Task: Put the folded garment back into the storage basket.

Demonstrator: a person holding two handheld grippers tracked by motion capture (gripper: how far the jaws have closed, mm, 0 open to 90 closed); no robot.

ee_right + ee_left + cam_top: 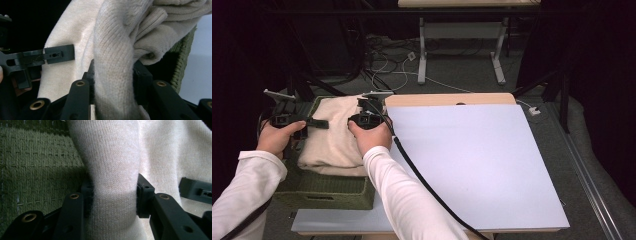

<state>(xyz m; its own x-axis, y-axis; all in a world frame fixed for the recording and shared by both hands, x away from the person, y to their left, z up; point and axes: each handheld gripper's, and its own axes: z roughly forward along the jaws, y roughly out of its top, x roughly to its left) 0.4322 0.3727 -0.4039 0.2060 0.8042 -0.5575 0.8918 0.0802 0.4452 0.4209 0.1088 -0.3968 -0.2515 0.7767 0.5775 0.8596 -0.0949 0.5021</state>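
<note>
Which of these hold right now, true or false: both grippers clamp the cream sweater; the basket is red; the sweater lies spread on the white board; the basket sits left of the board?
1. Both grippers clamp the cream sweater. True: the left gripper and the right gripper each pinch a fold of knit.
2. The basket is red. False: it is woven green.
3. The sweater lies spread on the white board. False: it is bunched over the basket.
4. The basket sits left of the board. True in the high view.

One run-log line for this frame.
left gripper: shut on sweater | right gripper: shut on sweater | sweater: over green basket | table: beside
</note>
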